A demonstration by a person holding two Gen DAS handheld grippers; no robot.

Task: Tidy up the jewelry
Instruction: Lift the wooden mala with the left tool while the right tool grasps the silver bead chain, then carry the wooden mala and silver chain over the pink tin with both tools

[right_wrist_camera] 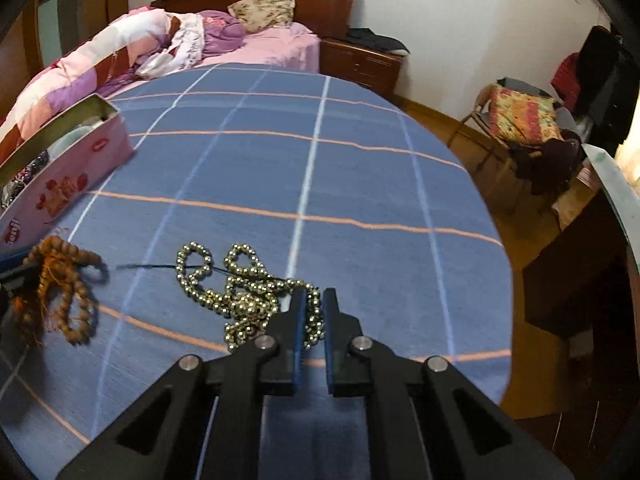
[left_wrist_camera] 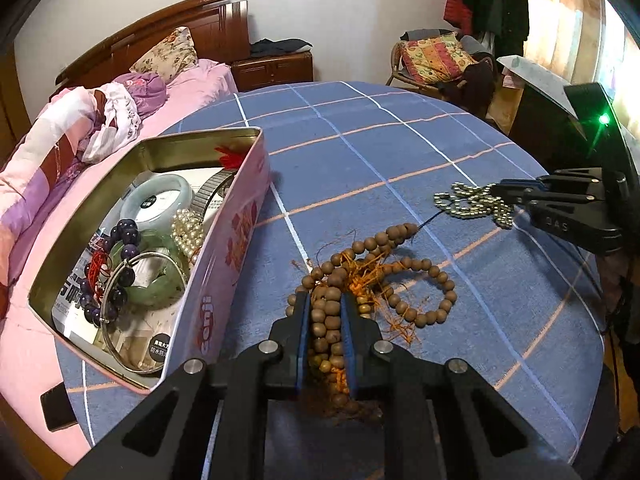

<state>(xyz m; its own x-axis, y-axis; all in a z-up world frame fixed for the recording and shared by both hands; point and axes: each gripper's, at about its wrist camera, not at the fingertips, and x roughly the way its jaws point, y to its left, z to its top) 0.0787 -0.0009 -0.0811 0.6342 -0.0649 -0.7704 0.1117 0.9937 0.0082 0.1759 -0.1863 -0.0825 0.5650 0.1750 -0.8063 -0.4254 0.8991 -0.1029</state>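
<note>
Item one, far left: bed (left_wrist_camera: 48, 168) with pink quilt and floral pillow (left_wrist_camera: 168, 54), wooden headboard behind.

Item two: pink tin box (left_wrist_camera: 236, 216), lid off, standing on the blue checked tablecloth (left_wrist_camera: 360, 152) at the table's left edge. Contents: pale jade bangle (left_wrist_camera: 158, 200), green jade bangle (left_wrist_camera: 156, 292), dark purple bead bracelet (left_wrist_camera: 124, 240), pearl strand (left_wrist_camera: 188, 232), thin silver bangle (left_wrist_camera: 120, 320), metal watch band (left_wrist_camera: 212, 188), red thread piece (left_wrist_camera: 98, 268), printed cards underneath.

Item three, centre: brown wooden bead string (left_wrist_camera: 376, 276) with orange tassel threads, heaped on the cloth just right of the box. The left gripper (left_wrist_camera: 326, 308) has its blue pads clamped on a bunch of these beads (several rows packed between the jaws); the remaining loops lie spread on the cloth beyond the tips.

Item four, right of centre: silver-gold metal bead chain (right_wrist_camera: 240, 296), tangled in loops on the cloth, a dark cord trailing from it toward the wooden beads. The right gripper (right_wrist_camera: 314, 300) pinches one strand of this chain between its pads, jaws drawn close together; the bulk of the chain lies to the left of the tips.

Item five, far right: chair (right_wrist_camera: 516, 120) with patchwork cushion, dark clothing hanging behind, dark cabinet (right_wrist_camera: 576, 280) beside the table.
</note>
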